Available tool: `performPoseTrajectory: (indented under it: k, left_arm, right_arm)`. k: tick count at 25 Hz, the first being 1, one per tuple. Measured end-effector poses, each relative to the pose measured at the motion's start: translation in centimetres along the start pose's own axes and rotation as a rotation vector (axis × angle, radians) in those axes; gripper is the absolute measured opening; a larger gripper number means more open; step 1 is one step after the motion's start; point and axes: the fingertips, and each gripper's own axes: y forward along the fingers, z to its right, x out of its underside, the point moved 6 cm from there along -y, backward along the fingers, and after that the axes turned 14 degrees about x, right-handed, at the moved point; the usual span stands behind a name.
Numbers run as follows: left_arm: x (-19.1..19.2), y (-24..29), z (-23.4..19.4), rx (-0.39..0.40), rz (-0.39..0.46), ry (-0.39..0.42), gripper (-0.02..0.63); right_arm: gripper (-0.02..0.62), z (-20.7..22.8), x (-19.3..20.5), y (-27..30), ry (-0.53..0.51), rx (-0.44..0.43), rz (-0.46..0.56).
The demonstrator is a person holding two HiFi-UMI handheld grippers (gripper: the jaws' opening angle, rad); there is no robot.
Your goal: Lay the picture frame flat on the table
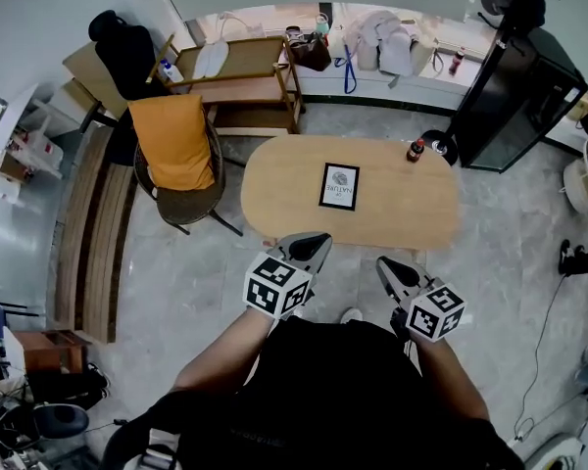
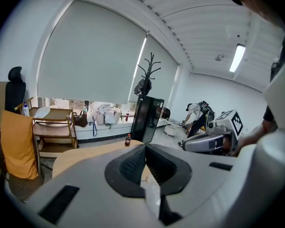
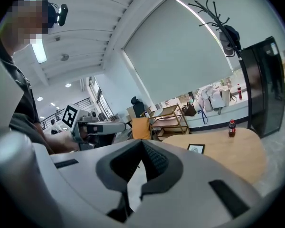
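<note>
A black picture frame [image 1: 339,186] with a white print lies flat near the middle of the oval wooden table [image 1: 274,189]. It also shows small in the right gripper view [image 3: 195,148]. Both grippers hang in front of the person's body, short of the table's near edge and well apart from the frame. The left gripper [image 1: 312,246] is shut with nothing in it, its pads meeting [image 2: 145,148]. The right gripper [image 1: 387,265] is shut and empty too [image 3: 141,144]. In the left gripper view the jaws hide the frame.
A small dark bottle [image 1: 415,150] stands at the table's far right end. A wicker chair with an orange cushion [image 1: 181,155] sits at the table's left. A wooden shelf cart [image 1: 240,76] is behind it, and a black cabinet [image 1: 514,96] stands at the far right.
</note>
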Motion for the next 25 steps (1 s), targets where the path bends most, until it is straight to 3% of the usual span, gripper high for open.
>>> performPoseTrajectory:
  k: [4, 11, 25]
  left_arm:
    - [0.3, -2.5, -0.1, 0.024, -0.005, 0.032, 0.005]
    - [2.1, -6.4, -1.7, 0.054, -0.029, -0.012, 0.005]
    - [2.8, -10.7, -3.6, 0.044, -0.02, -0.026, 0.005]
  right_arm:
    - [0.002, -2.7, 0.4, 0.7, 0.012, 0.021, 0.012]
    - [0.002, -7.2, 0.7, 1.9, -0.001, 0.043, 0.019]
    - [0.002, -10.2, 1.3, 3.0, 0.036, 0.074, 0.055]
